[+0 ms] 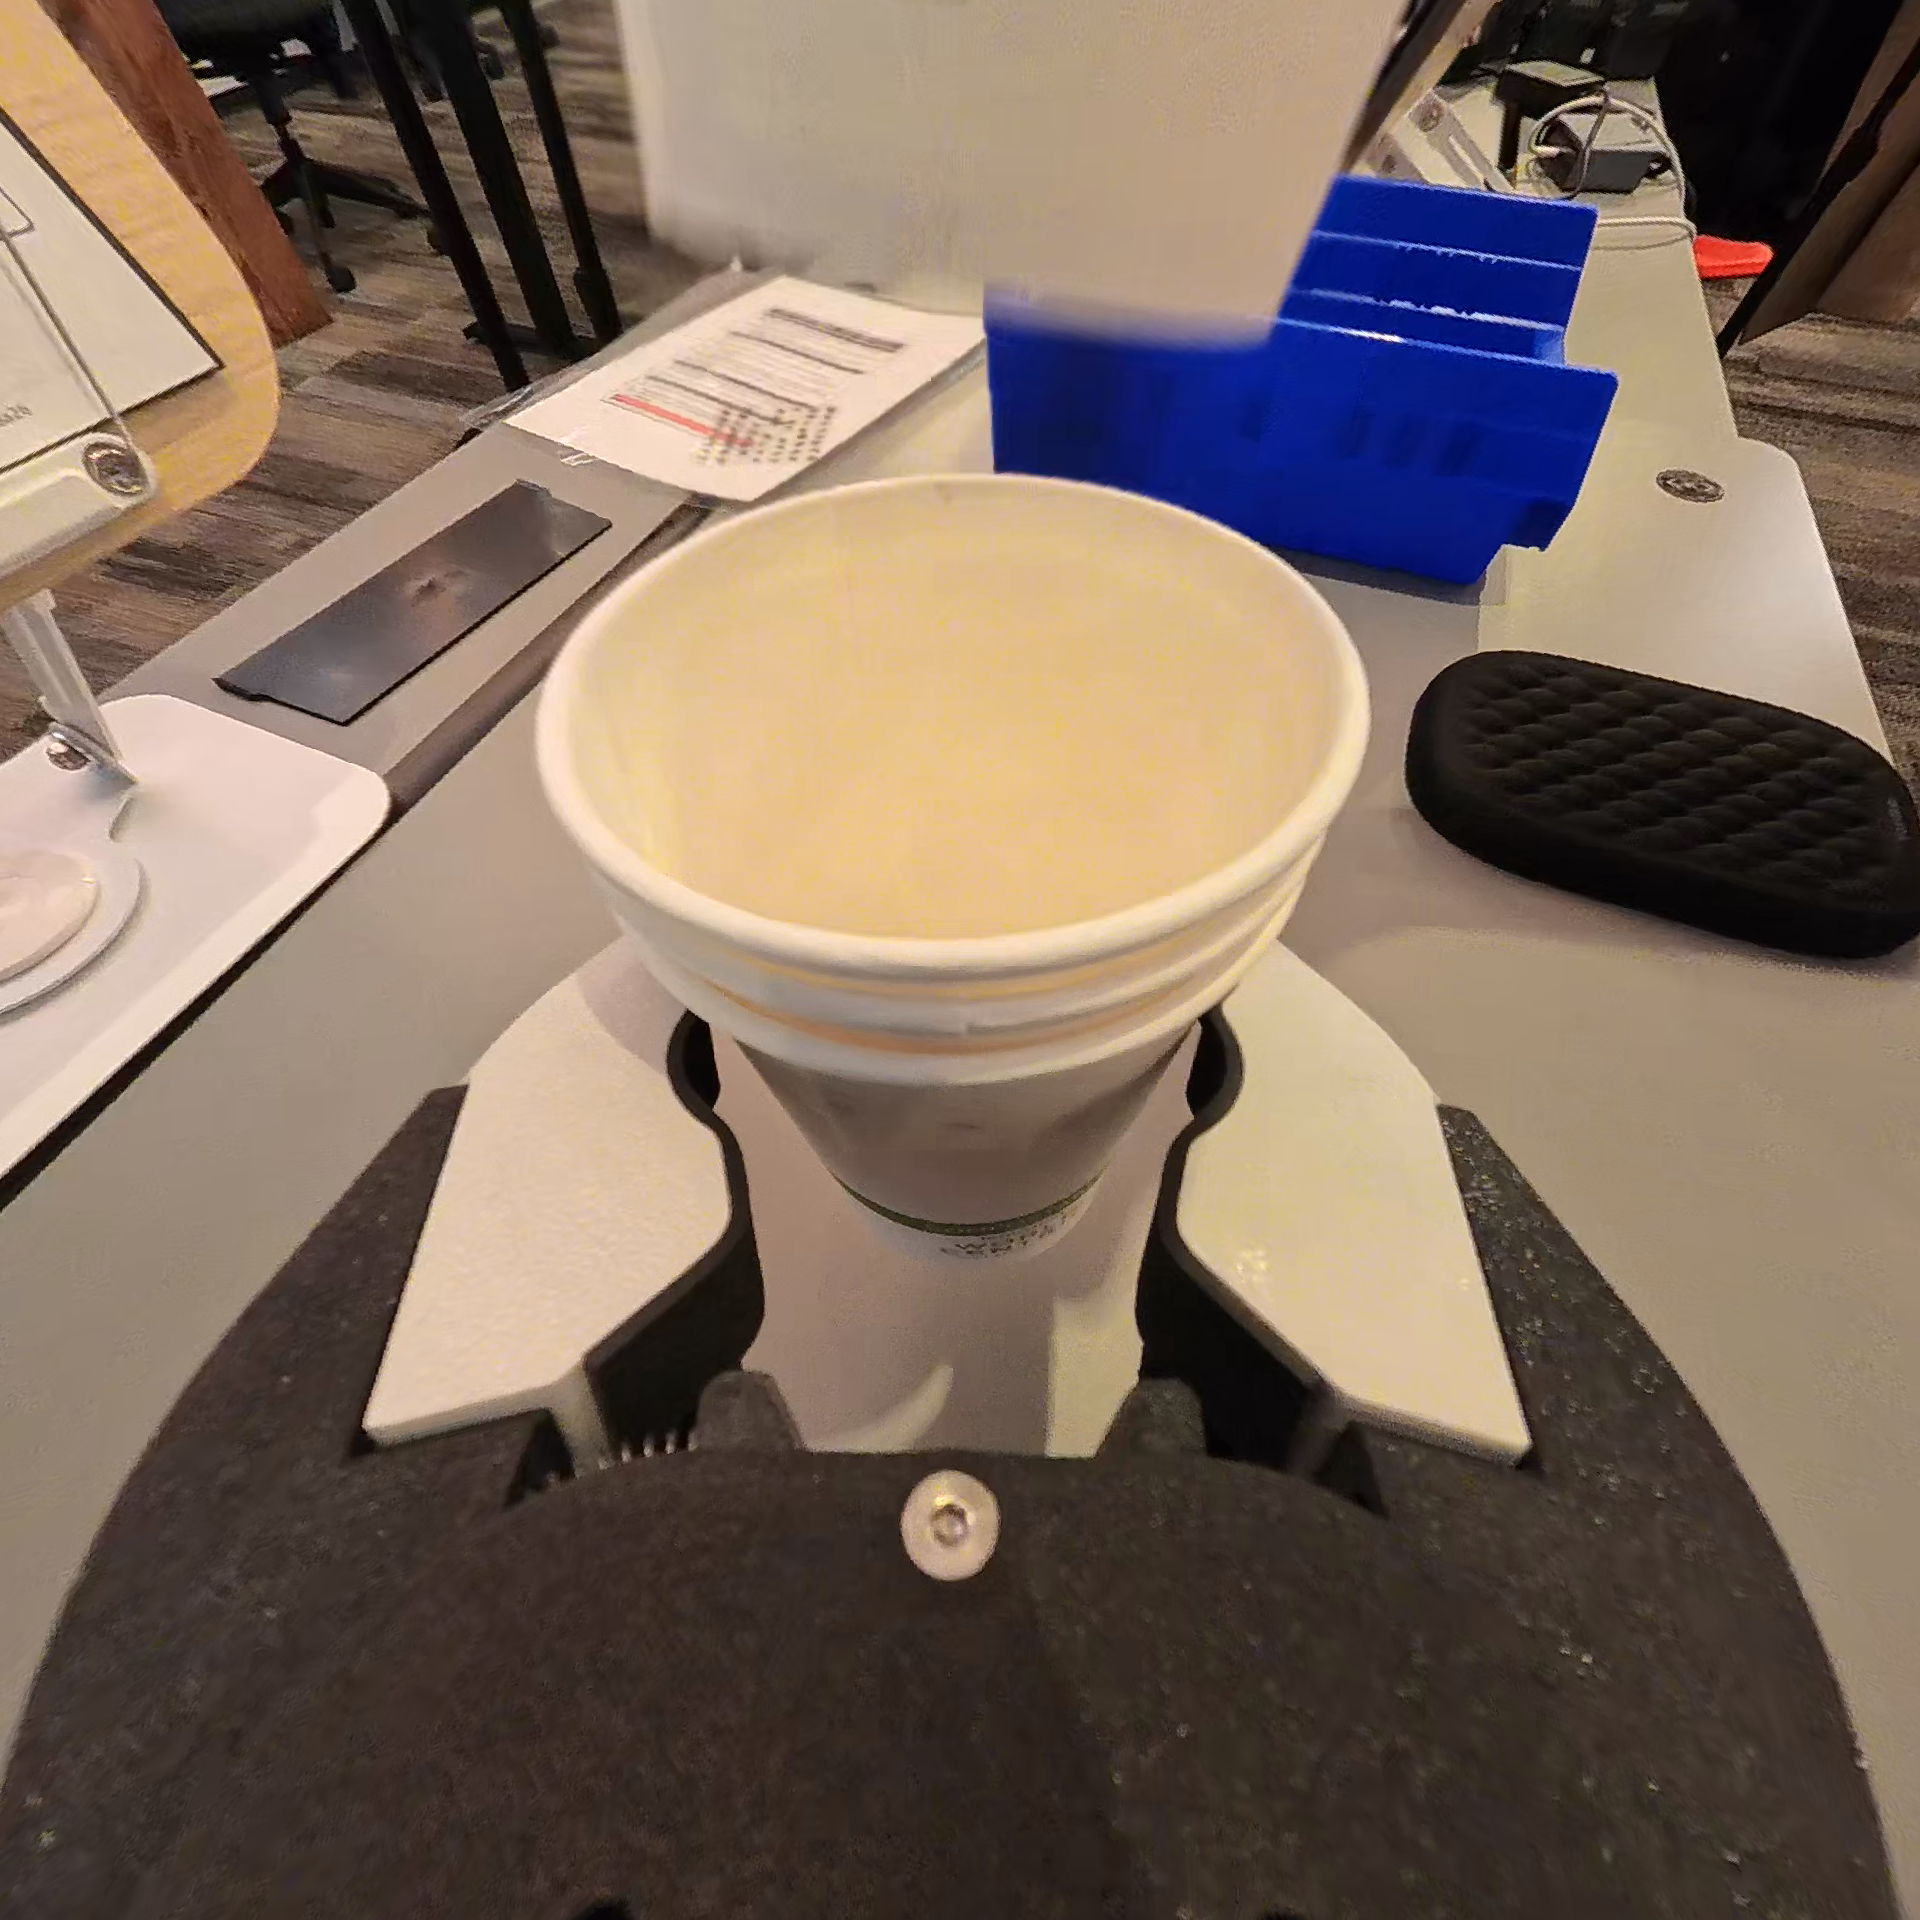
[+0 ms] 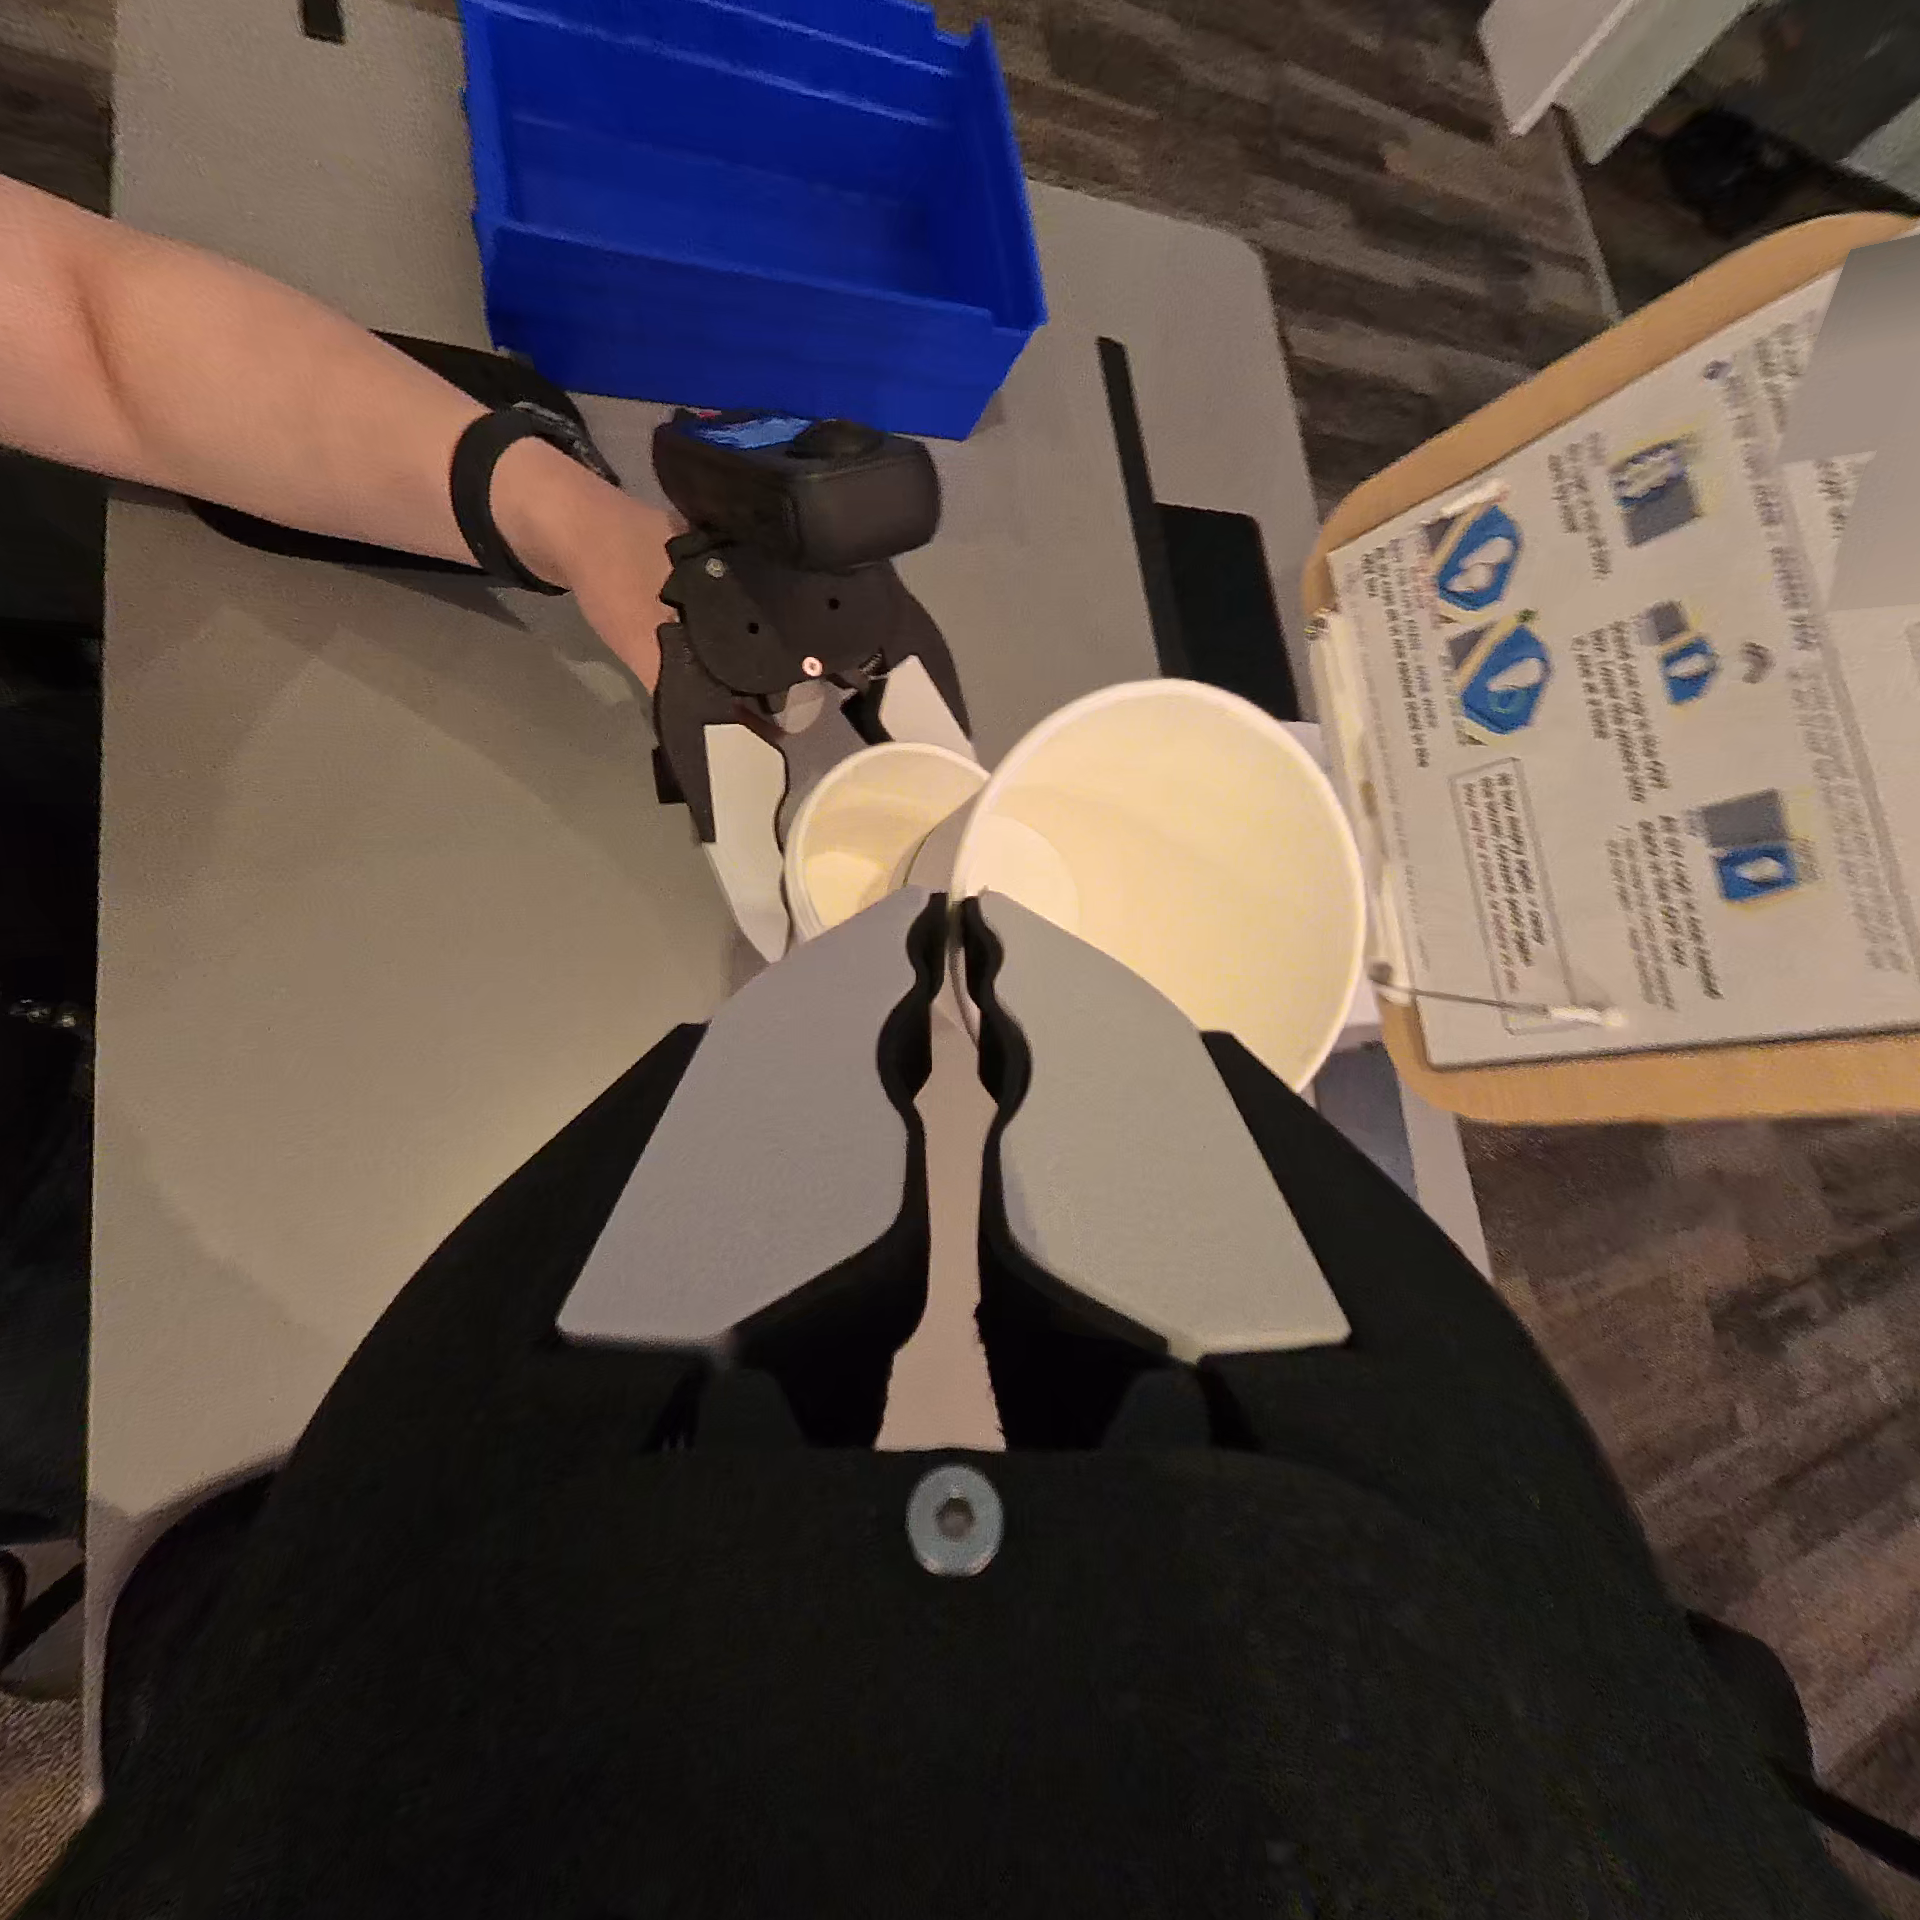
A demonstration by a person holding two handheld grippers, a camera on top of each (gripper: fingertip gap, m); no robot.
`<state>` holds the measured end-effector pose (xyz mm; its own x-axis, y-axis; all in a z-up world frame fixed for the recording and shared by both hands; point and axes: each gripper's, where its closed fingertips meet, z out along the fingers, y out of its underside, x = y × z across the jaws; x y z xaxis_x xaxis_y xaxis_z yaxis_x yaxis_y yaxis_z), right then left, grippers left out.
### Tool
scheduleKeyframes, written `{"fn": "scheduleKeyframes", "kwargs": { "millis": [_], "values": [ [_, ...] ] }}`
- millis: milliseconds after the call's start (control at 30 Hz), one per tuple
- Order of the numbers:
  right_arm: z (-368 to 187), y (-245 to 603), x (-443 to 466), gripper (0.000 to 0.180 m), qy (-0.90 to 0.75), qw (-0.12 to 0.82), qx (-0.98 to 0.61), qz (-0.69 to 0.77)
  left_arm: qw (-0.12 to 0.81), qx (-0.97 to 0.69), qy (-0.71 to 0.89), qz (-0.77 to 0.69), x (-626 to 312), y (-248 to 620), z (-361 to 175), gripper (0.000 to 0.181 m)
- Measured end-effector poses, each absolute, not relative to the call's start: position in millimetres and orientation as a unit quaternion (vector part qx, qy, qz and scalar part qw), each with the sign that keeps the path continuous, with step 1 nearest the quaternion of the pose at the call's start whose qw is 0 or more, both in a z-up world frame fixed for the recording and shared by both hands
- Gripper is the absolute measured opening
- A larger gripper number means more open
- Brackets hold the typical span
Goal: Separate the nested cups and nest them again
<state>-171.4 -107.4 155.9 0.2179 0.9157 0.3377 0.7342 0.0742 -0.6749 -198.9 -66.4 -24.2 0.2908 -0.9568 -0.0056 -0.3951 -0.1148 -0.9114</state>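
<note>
A stack of nested white paper cups (image 1: 951, 748) stands upright on the grey table (image 1: 1507, 1060), with several rims showing. My left gripper (image 1: 951, 1049) is shut on the stack's lower wall. In the right wrist view the stack (image 2: 847, 868) sits between the left gripper's (image 2: 871, 847) fingers. My right gripper (image 2: 951, 914) is shut on the rim of a single white cup (image 2: 1174, 862), held apart from the stack, above it and to its right. This cup shows as a blurred white wall at the top of the left wrist view (image 1: 1039, 156).
A blue bin (image 1: 1299, 416) (image 2: 748, 208) stands behind the stack. A black padded rest (image 1: 1662, 800) lies at the right, with a printed sheet (image 1: 748, 384) and a black strip (image 1: 416, 603) at the left. A wooden clipboard stand (image 2: 1621, 727) is close to the lifted cup. A person's arm (image 2: 260, 416) holds the left gripper.
</note>
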Motion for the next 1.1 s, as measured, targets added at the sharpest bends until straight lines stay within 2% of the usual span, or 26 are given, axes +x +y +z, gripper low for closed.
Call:
{"fn": "scheduleKeyframes", "kwargs": {
  "millis": [233, 400, 700, 1100],
  "values": [
    [206.2, -125.7, -79.5, 0.002, -0.541, 0.458, -0.702, 0.066, 0.427, -0.677, 0.506, -0.321, -195.3, -68.1, -32.5, 0.09],
    [203.6, -129.3, 20.8, 0.002, -0.454, 0.455, -0.766, 0.001, 0.426, -0.68, 0.505, -0.318, -196.2, -65.9, -35.3, 0.09],
    [101.9, -142.2, 166.5, 0.002, -0.323, 0.365, -0.871, -0.066, 0.428, -0.682, 0.5, -0.317, -198.3, -63.3, -34.0, 0.09],
    [-16.2, -139.3, 191.6, 0.002, -0.326, 0.311, -0.89, -0.069, 0.421, -0.686, 0.503, -0.314, -197.6, -62.7, -40.8, 0.09]
  ]
}}
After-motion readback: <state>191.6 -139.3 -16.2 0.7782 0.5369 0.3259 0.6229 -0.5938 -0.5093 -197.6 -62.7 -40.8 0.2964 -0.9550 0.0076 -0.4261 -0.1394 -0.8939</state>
